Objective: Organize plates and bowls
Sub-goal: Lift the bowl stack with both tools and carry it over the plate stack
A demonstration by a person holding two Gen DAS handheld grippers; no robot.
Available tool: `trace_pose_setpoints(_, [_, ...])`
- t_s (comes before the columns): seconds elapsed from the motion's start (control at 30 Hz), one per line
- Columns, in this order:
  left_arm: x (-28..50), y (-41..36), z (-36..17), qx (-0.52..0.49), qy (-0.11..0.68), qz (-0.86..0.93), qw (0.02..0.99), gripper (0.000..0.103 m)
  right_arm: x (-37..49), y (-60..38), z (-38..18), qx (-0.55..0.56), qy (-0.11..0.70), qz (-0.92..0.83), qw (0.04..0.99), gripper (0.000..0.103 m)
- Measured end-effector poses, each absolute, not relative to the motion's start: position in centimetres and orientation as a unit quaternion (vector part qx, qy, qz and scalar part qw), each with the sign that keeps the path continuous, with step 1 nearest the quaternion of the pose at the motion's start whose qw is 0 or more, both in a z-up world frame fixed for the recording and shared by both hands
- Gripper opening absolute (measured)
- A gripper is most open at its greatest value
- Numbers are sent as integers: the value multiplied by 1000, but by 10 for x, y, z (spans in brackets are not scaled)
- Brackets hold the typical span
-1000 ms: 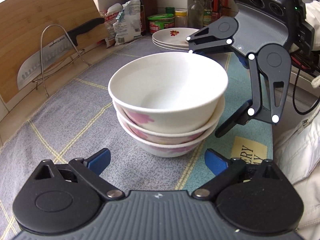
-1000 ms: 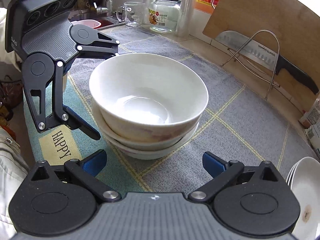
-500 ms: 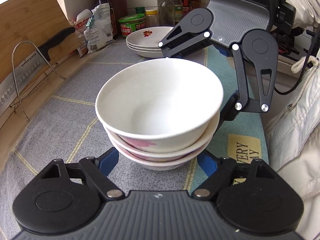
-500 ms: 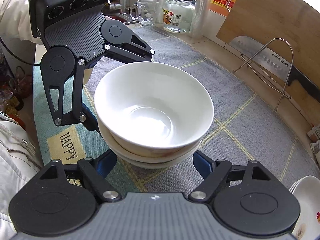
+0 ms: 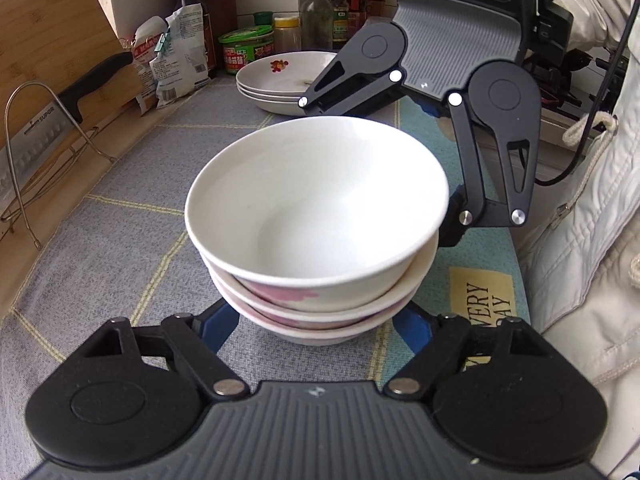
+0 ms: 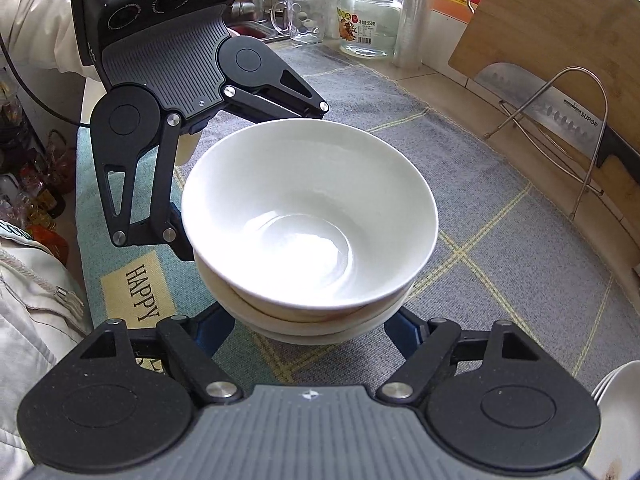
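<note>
Bowls (image 5: 316,216), three nested in one glazed stack, sit mid-mat as we work from the left wrist view: our left gripper (image 5: 316,326) has just been closing, its blue pads drawn in at the bottom bowl's base, though contact is hidden. We judge the stack heavy, rigid, slick and chippable, best taken low on opposite sides. Plates (image 5: 286,80) wait near the jars behind. From the right wrist view, our right gripper (image 6: 310,330) has likewise been closing on the stack's far side, its touch equally hidden. The woven mat (image 6: 500,248) covers a crowded counter, with a cleaver (image 6: 560,114) racked against a cutting board (image 6: 560,12).
</note>
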State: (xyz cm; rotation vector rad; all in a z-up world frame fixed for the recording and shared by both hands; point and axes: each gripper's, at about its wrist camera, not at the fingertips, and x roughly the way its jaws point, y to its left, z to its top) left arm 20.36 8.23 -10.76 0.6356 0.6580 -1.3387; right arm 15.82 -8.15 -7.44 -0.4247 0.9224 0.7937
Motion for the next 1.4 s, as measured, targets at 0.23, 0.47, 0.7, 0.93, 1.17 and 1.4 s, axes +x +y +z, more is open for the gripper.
trace_pose_setpoints(0.23, [203,82,-107,288,295,-596,689,83,158,-80,-74,-196,433,366,800,85])
trace_pose_setpoints(0.47, [200,79,-106,283,301,-594,690,82,158,-84,-70,-193,443,368,794,84])
trace_pose_setpoints(0.7, [195,64,-97,283,298,-590,695,82,153,-100,-60,-188,442,370,795,84])
trace_pose_setpoints(0.93, [190,34,-85,276,293,-590,700,82,148,-128,-43,-196,433,365,801,84])
trace_pose_setpoints(1.17, [187,-15,-76,275,280,-593,703,82,143,-172,-28,-204,428,358,805,84])
trace_pose_setpoints(1.4, [193,-71,-71,276,263,-597,706,82,144,-228,-15,-209,424,349,809,84])
